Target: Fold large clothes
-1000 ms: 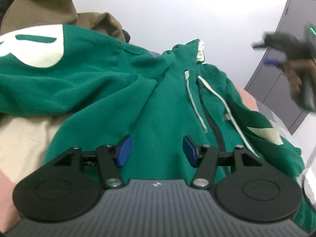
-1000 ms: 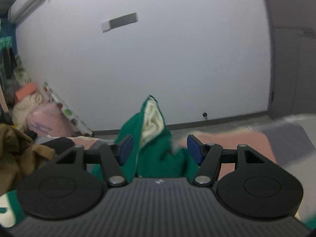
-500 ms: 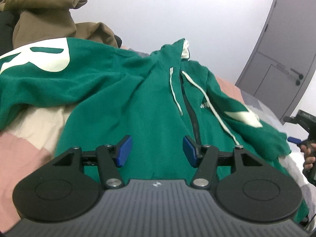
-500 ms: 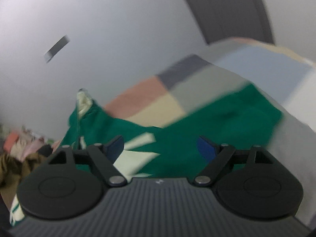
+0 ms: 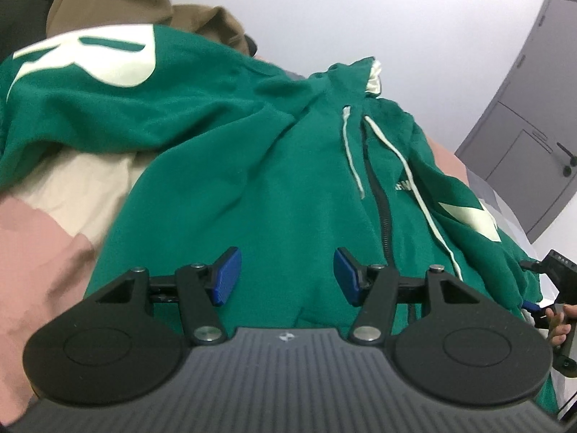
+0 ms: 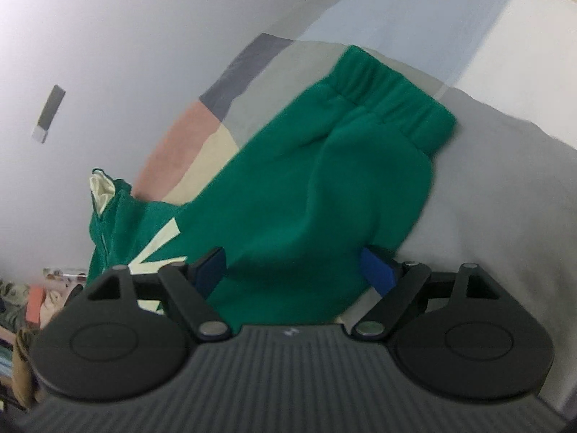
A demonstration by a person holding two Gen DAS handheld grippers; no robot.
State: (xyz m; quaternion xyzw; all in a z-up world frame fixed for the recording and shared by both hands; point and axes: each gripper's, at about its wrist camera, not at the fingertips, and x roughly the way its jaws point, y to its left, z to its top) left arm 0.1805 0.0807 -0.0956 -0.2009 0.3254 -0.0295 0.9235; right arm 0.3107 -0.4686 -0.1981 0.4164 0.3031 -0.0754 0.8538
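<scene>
I have the green hoodie [image 5: 259,187] lying front-up on the patchwork bed cover [image 5: 39,238], zipper [image 5: 378,195] running up the middle with two white drawstrings [image 5: 351,151] beside it. One sleeve, with a big pale letter on it, is bunched up at the upper left; a brown garment [image 5: 119,3] is heaped behind it.

Against a second ago, my right tool [image 6: 294,267] has dropped out of the air and rolled over: back then it looked at the wall with the hood standing up in front, now it looks along the other sleeve [image 6: 324,180] to its ribbed cuff [image 6: 396,101]. Its jaws have gone wider and stand open, the sleeve between the blue pads; I cannot tell whether they touch the cloth. My left tool [image 5: 286,276] has crept slightly, jaws parted as before above the lower front, gripping nothing.

Only the left view shows the grey door [image 5: 523,137] and the person's hand [image 5: 560,319] on the right tool at the hoodie's right edge. Only the right view shows the cuff and the grey-blue patches of the bed cover beyond it.
</scene>
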